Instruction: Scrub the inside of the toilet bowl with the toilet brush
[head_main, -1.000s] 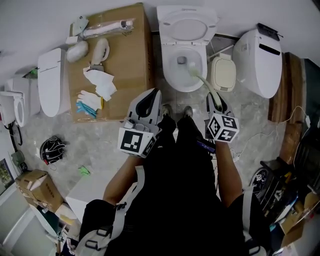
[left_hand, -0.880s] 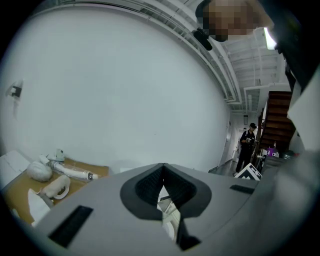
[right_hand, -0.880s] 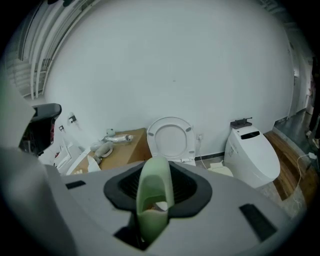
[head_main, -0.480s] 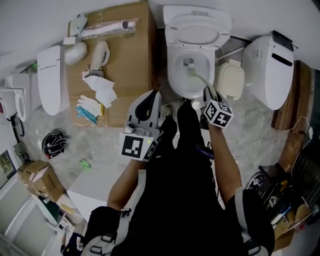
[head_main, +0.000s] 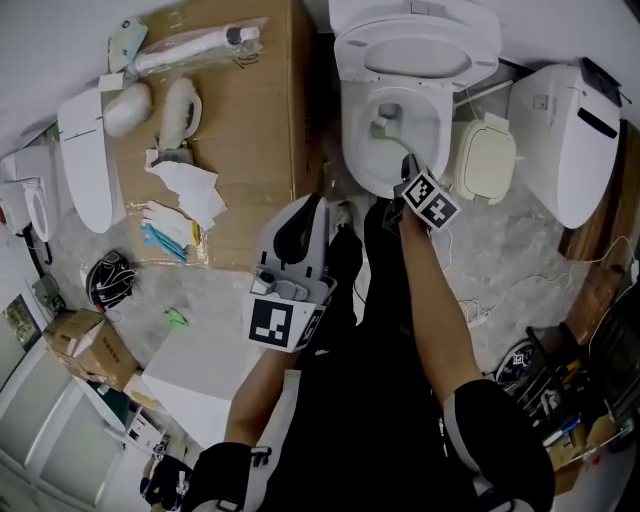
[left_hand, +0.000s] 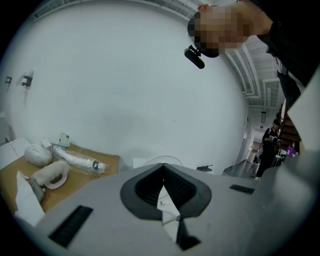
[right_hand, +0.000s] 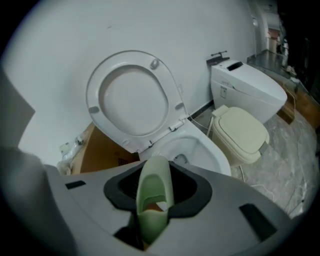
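Left gripper (head_main: 303, 215) at 6 o'clock by the legs: jaws closed together, empty, idle.

Right gripper (head_main: 407, 168) is clamped on the pale green handle of the toilet brush (head_main: 392, 135). Over the last second it has pushed on toward 12 o'clock and now sits over the front rim of the toilet bowl (head_main: 352, 150), brush head inside, near the outlet.

Judgement: scrubbing is under way, the stroke reaching deeper.

Seat lid (head_main: 415, 40) up. Grey marbled floor. Cardboard sheet (head_main: 250, 120) at 10 o'clock; second toilet (head_main: 575, 140) at 2 o'clock.
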